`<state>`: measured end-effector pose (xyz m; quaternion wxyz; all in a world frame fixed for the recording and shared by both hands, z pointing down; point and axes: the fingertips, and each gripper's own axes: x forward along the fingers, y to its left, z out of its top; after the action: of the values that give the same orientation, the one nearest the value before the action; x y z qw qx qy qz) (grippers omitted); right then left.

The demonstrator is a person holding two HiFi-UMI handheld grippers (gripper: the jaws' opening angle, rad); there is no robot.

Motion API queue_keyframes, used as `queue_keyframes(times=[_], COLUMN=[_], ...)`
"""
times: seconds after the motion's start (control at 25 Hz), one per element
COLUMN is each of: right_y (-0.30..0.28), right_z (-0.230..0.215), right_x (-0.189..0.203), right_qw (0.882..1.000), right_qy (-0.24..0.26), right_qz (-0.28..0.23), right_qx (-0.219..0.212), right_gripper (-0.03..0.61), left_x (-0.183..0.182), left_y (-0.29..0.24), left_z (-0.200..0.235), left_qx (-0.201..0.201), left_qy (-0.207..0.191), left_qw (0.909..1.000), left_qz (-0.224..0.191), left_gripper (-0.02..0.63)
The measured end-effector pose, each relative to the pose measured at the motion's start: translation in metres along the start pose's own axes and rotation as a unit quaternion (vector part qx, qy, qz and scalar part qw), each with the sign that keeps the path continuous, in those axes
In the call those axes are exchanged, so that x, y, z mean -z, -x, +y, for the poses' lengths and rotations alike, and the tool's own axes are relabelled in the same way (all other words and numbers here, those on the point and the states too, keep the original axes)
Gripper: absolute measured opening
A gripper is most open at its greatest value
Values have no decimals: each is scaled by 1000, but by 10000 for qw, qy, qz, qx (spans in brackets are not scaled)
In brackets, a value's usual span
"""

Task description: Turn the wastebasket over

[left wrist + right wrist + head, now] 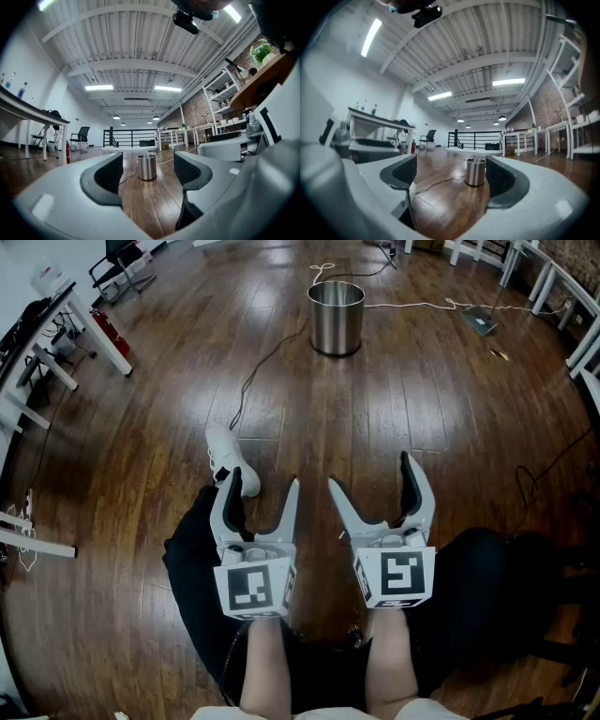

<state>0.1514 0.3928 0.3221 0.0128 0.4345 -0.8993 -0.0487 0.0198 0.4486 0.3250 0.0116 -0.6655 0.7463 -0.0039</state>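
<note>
A shiny metal wastebasket (336, 318) stands upright, mouth up, on the wooden floor far ahead of me. It shows small between the jaws in the left gripper view (146, 167) and in the right gripper view (476, 172). My left gripper (263, 486) and right gripper (371, 474) are held side by side close to my body, level, well short of the basket. Both stand open with nothing between their fingers.
A black cable (255, 371) runs across the floor from the basket toward my white shoe (229, 457). A white cord (422, 305) lies to the basket's right. White tables (52, 343) and a chair (122, 263) line the left, more tables (562, 282) the far right.
</note>
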Motion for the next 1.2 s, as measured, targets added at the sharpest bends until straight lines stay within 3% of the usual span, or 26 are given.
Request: queue_keyframes(times=[0.08, 0.2, 0.76, 1.08, 1.2], right_y=[-13, -33, -177, -270, -302], right_z=[-28, -60, -83, -106, -125], right_x=[12, 19, -23, -74, -80], right_qw=[9991, 9979, 9996, 9964, 9959], right_qy=[119, -155, 210, 477, 196], right_qz=[261, 319, -96, -595, -714], right_qx=[306, 537, 159, 360, 518], right_gripper=[448, 448, 445, 445, 445], left_x=[-3, -9, -29, -65, -71], left_y=[-19, -48, -208, -315, -356], left_z=[7, 14, 54, 83, 84], left_qx=[88, 146, 530, 826, 970], left_qy=[-56, -58, 89, 61, 96], left_qw=[9999, 9998, 9973, 9928, 9910], left_qz=[-85, -155, -498, -865, -921], left_gripper=[356, 353, 348, 348, 348])
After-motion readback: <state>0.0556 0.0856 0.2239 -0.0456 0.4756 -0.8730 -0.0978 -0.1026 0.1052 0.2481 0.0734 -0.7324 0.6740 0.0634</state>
